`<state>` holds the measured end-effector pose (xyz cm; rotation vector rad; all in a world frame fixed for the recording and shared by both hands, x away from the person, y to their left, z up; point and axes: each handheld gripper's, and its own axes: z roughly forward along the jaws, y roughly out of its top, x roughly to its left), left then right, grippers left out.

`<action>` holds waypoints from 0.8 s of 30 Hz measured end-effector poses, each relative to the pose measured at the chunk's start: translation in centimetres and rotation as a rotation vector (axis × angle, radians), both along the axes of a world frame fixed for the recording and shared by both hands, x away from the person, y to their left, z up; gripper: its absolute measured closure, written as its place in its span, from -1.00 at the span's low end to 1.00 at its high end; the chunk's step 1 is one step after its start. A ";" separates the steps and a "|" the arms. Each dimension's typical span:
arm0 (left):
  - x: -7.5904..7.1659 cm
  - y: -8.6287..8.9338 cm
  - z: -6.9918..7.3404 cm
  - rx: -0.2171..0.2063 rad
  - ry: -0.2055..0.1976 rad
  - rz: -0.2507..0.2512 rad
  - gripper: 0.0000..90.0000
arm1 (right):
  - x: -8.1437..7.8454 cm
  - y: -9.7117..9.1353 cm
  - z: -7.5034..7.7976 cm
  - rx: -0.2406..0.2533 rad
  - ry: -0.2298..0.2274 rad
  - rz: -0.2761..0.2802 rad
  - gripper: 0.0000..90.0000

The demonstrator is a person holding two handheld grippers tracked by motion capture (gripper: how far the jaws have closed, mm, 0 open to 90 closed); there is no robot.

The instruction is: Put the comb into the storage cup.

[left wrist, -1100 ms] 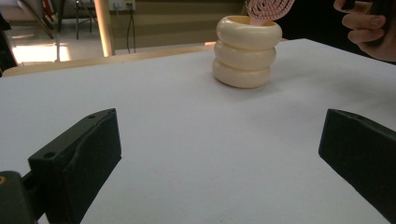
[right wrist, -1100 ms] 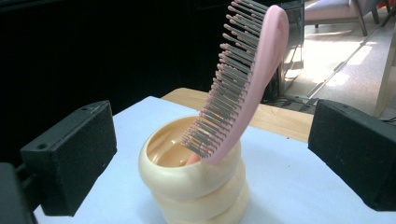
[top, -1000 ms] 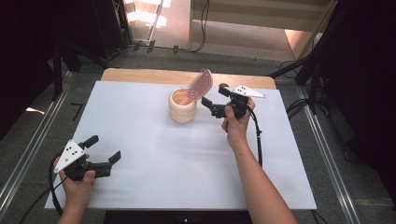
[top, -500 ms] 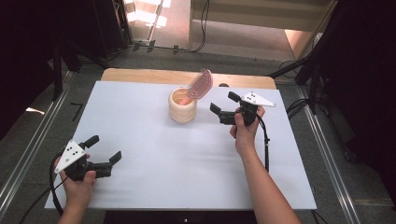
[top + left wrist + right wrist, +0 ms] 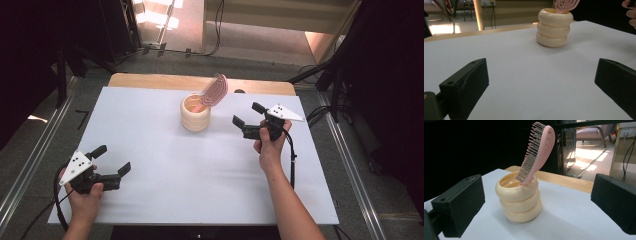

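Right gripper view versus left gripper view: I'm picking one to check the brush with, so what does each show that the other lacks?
The right gripper view shows the pink brush nearly whole: its rows of bristles, its curved back, and its handle end dropping into the cream ringed holder. Behind stand a chair and a sunlit floor.

The left gripper view catches just the brush head's lower edge at the top of the picture, plus fingers of the person's other hand at the right edge.

Both show the holder upright on the white table between two wide-open black jaws.
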<state>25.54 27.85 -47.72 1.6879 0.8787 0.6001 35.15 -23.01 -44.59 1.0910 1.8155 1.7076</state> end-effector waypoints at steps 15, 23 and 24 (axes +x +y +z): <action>0.0 -0.1 0.0 -0.002 0.003 -0.001 -1.00 | -2.2 -2.0 -0.8 -0.016 -0.003 -0.018 -1.00; 0.0 -0.2 0.0 -0.005 0.003 -0.003 -1.00 | -3.5 -3.2 -1.2 -0.023 0.000 -0.034 -1.00; 0.0 -0.3 0.0 -0.009 0.003 -0.003 -1.00 | -3.6 -3.3 -1.3 -0.025 -0.001 -0.035 -1.00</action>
